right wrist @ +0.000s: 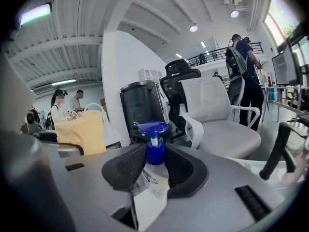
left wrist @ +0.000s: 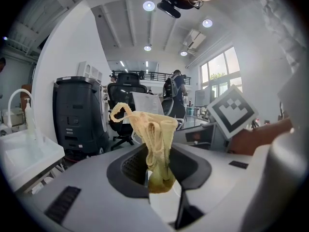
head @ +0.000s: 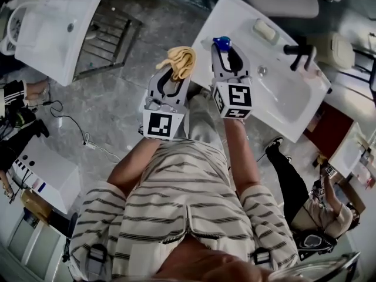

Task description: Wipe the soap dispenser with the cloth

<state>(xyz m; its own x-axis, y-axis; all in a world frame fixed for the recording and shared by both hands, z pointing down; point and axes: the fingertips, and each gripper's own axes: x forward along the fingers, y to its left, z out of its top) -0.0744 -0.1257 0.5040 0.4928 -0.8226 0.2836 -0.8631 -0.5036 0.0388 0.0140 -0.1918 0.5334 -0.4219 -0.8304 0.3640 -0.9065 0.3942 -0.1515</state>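
Observation:
My right gripper (right wrist: pixel 149 166) is shut on the soap dispenser (right wrist: pixel 153 151), a clear bottle with a blue pump top; its jaws clamp the neck. From the head view the right gripper (head: pixel 226 47) holds the dispenser's blue top (head: pixel 222 42) over the near left corner of a white sink (head: pixel 235 16). My left gripper (left wrist: pixel 155 170) is shut on a crumpled yellow cloth (left wrist: pixel 153 134), which sticks up out of the jaws. In the head view the left gripper (head: pixel 176 69) carries the cloth (head: pixel 179 60) just left of the dispenser, apart from it.
A soap bar (head: pixel 265 30) and a black tap (head: pixel 301 54) are on the sink. A second white sink (head: pixel 53 28) stands at upper left beside a metal rack (head: pixel 108 37). People sit at left and at lower right (head: pixel 311 210). Office chairs (right wrist: pixel 217 115) stand ahead.

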